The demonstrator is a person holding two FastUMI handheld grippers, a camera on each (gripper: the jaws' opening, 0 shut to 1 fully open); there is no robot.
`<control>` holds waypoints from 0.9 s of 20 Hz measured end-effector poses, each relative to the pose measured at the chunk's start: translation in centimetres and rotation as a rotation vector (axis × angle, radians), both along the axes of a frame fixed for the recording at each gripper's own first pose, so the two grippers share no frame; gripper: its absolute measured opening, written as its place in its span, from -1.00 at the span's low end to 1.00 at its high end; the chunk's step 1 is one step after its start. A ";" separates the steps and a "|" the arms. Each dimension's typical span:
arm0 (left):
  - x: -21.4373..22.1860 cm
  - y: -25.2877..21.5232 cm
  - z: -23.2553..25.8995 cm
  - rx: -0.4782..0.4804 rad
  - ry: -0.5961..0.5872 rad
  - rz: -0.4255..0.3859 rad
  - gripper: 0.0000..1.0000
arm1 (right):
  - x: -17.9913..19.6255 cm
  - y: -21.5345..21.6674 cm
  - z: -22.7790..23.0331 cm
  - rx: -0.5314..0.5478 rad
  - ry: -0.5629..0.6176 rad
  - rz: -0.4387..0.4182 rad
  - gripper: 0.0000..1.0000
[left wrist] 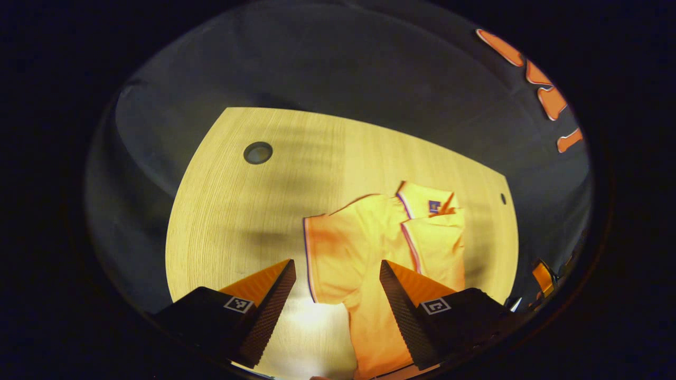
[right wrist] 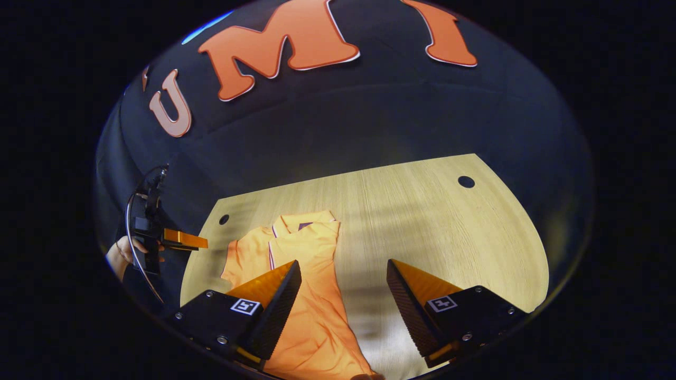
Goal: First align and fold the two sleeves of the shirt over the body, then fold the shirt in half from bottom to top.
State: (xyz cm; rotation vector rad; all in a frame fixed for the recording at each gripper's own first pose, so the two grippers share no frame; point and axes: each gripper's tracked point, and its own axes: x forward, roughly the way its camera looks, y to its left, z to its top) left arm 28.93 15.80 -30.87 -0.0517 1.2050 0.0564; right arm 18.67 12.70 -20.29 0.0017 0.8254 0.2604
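An orange shirt [left wrist: 369,248] with striped trim lies on the wooden table [left wrist: 253,211], one sleeve spread out toward the left of the left gripper view, the other side folded over the body. My left gripper [left wrist: 338,287] hangs open above the shirt's near part, holding nothing. In the right gripper view the same shirt [right wrist: 306,274] lies left of centre, its collar toward the far edge. My right gripper [right wrist: 343,287] is open over the shirt's right edge and the bare table [right wrist: 449,237]. The left gripper [right wrist: 182,240] appears at the far left, held by a hand [right wrist: 122,253].
The table has round cable holes [left wrist: 257,152] [right wrist: 466,181] near its far corners. Black cloth walls surround the table on all sides. Bare wood stretches to the left in the left gripper view and to the right in the right gripper view.
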 end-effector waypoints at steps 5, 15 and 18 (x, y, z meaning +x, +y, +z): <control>-0.1 2.0 -5.8 0.089 0.086 0.029 0.97 | -0.2 -3.1 -1.4 0.002 0.043 -0.030 0.98; -0.9 2.7 -9.6 0.178 0.156 0.009 0.96 | 0.6 -4.3 -2.6 0.013 0.089 -0.037 0.98; -1.2 2.1 -9.7 0.177 0.187 0.000 0.67 | 0.8 -4.0 -2.4 0.012 0.088 -0.028 0.98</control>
